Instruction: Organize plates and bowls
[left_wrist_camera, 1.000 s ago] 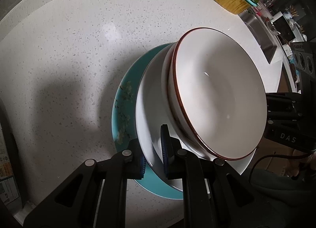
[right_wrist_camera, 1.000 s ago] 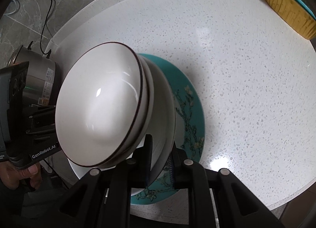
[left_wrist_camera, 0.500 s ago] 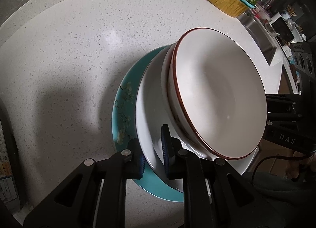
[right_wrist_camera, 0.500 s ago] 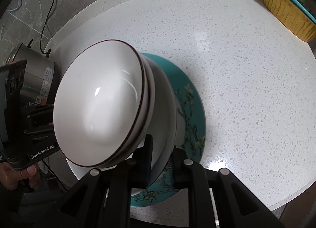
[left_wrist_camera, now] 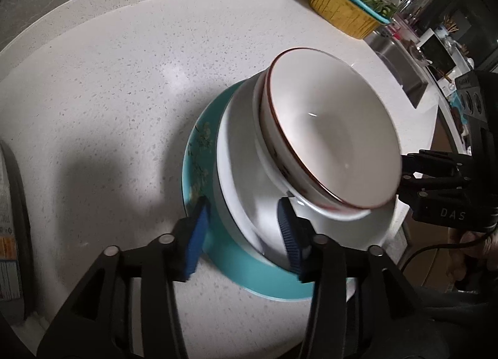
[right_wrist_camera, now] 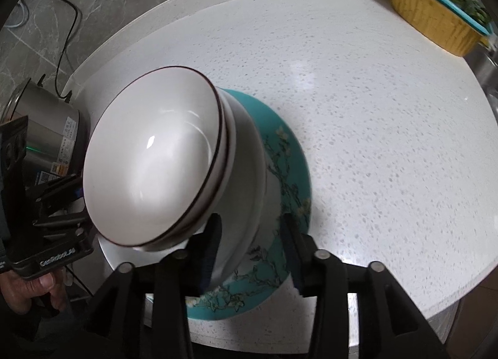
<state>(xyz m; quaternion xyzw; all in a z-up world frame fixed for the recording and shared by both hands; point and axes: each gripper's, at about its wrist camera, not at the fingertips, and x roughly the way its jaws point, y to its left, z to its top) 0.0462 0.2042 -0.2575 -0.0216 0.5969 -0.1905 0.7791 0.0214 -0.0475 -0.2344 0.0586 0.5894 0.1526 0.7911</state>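
Your left gripper point(left_wrist_camera: 241, 228) and right gripper point(right_wrist_camera: 250, 248) both opening, pads off the white ceramic plate point(left_wrist_camera: 249, 203) rim between them, 2 brown-rimmed white bowls point(left_wrist_camera: 333, 141) stacked above, teal floral plate point(right_wrist_camera: 295, 172) beneath, on speckled white countertop point(left_wrist_camera: 124, 78).

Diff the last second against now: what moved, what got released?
Both tongs, left and right, were clamped on opposite edges of the white plate; now their jaws are opening, pads clear of it. The stack, bowls over white plate over teal plate, stays on the counter.
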